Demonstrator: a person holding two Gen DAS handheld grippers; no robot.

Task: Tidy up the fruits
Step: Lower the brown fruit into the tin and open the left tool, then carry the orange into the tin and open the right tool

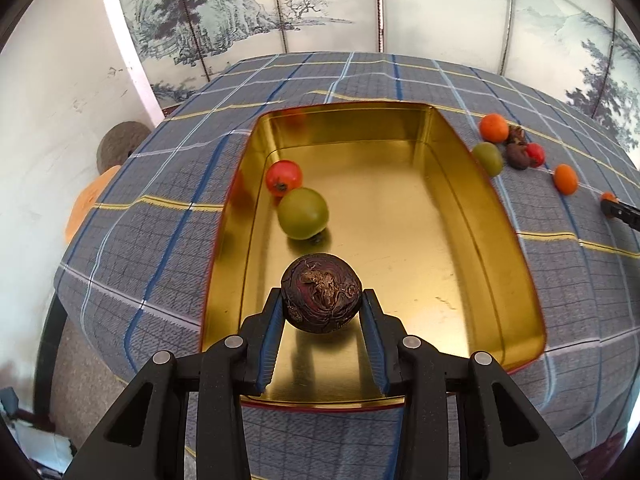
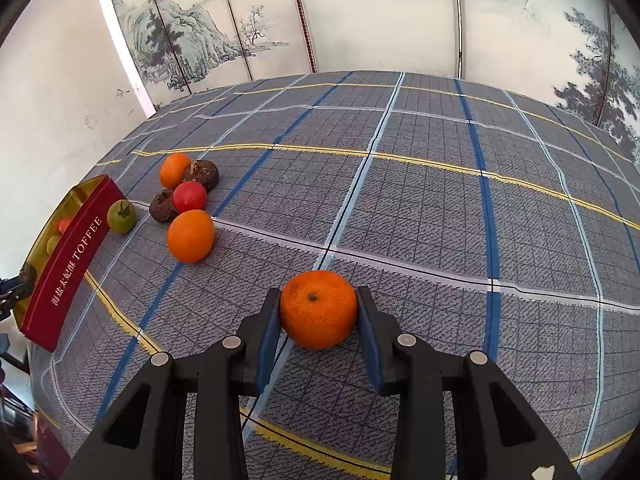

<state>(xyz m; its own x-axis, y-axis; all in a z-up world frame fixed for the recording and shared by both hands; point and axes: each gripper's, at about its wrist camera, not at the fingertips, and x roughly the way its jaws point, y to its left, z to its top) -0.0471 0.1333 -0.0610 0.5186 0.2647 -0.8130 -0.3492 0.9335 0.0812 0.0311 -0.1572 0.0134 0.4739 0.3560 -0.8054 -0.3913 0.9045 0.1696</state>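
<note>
My left gripper (image 1: 322, 300) is shut on a dark wrinkled fruit (image 1: 321, 293) and holds it above the gold tin tray (image 1: 500, 216). In the tray lie a red fruit (image 1: 283, 177) and a green fruit (image 1: 303, 213). My right gripper (image 2: 318, 310) is shut on an orange (image 2: 318, 309) low over the checked tablecloth (image 2: 420, 200). More fruit sits beside the tray: two oranges (image 2: 190, 236) (image 2: 174, 170), a red fruit (image 2: 190, 196), a green fruit (image 2: 121, 216) and two dark fruits (image 2: 202, 174) (image 2: 163, 206).
The tray's red side reads TOFFEE (image 2: 68, 264) at the left of the right wrist view. A painted folding screen (image 2: 360, 20) stands behind the table. A white wall (image 1: 52, 100) is at the left. The table's edge runs near both grippers.
</note>
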